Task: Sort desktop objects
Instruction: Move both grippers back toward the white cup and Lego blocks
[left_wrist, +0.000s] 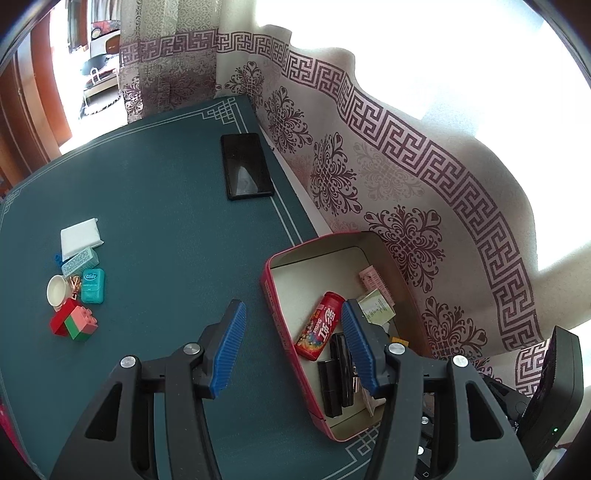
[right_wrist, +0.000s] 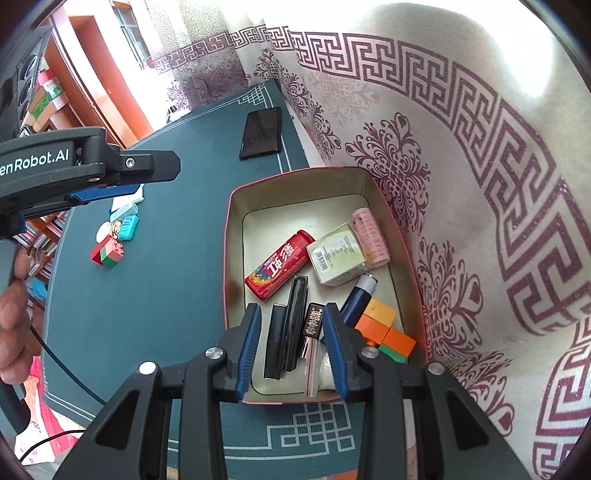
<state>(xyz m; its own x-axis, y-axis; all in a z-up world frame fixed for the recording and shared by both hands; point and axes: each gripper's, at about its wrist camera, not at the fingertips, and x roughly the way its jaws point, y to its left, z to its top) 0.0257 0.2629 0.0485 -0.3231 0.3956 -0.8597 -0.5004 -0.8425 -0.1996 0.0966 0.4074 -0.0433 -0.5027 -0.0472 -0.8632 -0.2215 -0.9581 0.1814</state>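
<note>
Overhead, both grippers' fingers spread, seemingly empty; tin (right_wrist: 236, 206) rim hugs curtain (right_wrist: 443, 166).

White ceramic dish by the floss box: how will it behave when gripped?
The white dish looks rigid and glazed, so probably slippery against pads. Its shallow round rim suggests it may tip or skid if pinched from one side. It touches the Duplo bricks, so pushing likely nudges them.

black plastic left gripper (left_wrist: 293, 328) with ribbed blue finger pads (left_wrist: 232, 347), shiny round silver screws at the pivots, same build on the right gripper (right_wrist: 293, 341), white "enRobot.AI" lettering down one side, thin black cable trailing off the handle
</note>
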